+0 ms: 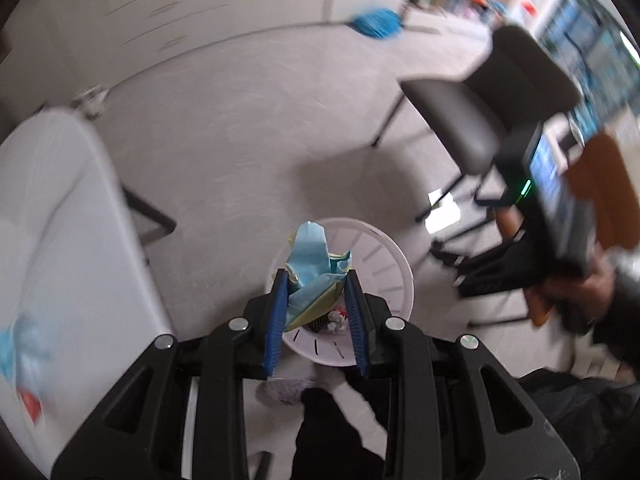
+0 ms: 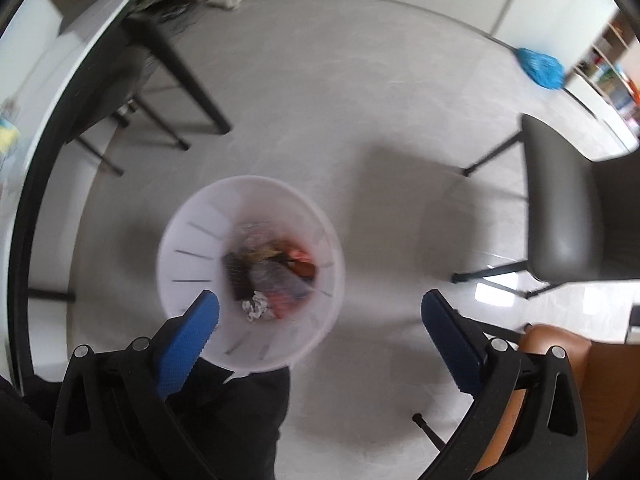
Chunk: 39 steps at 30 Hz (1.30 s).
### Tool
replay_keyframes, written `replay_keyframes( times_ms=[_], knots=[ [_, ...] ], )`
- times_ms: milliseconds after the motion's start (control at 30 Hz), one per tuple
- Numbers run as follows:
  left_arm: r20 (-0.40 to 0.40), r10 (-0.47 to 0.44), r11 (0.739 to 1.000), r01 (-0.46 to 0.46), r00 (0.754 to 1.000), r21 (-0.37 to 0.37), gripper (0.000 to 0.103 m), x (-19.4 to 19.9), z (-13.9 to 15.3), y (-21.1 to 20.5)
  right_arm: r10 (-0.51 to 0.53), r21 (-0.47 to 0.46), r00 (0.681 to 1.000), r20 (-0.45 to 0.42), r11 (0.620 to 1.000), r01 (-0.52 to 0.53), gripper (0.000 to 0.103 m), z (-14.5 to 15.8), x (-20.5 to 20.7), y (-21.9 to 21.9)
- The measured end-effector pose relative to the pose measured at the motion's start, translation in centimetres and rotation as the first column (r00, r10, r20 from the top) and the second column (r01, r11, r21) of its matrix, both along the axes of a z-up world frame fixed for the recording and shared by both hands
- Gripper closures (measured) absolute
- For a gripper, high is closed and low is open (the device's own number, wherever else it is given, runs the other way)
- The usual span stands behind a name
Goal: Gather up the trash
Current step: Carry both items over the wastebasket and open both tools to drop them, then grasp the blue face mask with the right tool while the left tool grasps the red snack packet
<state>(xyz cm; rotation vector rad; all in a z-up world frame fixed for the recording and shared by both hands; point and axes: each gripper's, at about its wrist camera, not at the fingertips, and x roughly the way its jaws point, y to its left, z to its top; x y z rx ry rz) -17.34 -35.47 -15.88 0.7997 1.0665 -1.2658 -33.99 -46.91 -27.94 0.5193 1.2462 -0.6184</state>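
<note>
My left gripper (image 1: 316,280) is shut on a crumpled light-blue and yellow wrapper (image 1: 314,268) and holds it above the white slotted trash bin (image 1: 390,268) on the floor. In the right wrist view the same bin (image 2: 192,248) stands below, with mixed trash (image 2: 276,276) inside: a crumpled white paper, dark, orange and red scraps. My right gripper (image 2: 320,312) is open and empty above the bin's near right rim. The right gripper's body (image 1: 556,200) shows at the right of the left wrist view.
A white table (image 1: 52,208) with black legs stands at the left, and also shows in the right wrist view (image 2: 72,56). A dark grey chair (image 2: 568,208) stands at the right. A brown chair seat (image 2: 560,384) is at the lower right. A blue mop head (image 2: 540,66) lies far back.
</note>
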Motion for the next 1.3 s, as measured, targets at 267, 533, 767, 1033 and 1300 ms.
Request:
replay_keyframes(
  times_ms=[267,533,767,1033,1300],
  knots=[
    [-0.077,-0.146,0.977,0.156,0.986,0.145,0.046,-4.7,-7.9,-4.5,-0.145,0.012,0.989,0.025,0.989,0.145,0.003,-0.2,-5.1,-1.6],
    [-0.077,-0.179,0.965,0.191,0.981,0.179,0.014,-6.6,-9.3,-5.7,-0.184,0.028,0.982,0.033,0.983,0.183,0.003,-0.7,-6.7,-1.8],
    [-0.060,-0.133,0.979,0.140,0.989,0.147,0.013,-5.7,-7.3,-5.5,-0.150,0.034,0.988,0.043,0.988,0.149,0.003,-0.6,-5.4,-2.3],
    [0.085,0.116,0.993,-0.114,0.990,-0.024,0.008,0.1,-0.1,-1.2,0.010,0.042,0.995,0.103,0.999,-0.014,0.003,1.1,1.0,-1.0],
    [0.197,0.446,0.895,-0.436,0.873,-0.093,0.008,7.2,3.7,8.4,0.280,0.018,0.941,0.189,0.957,-0.289,0.003,4.7,10.7,4.4]
  ],
)
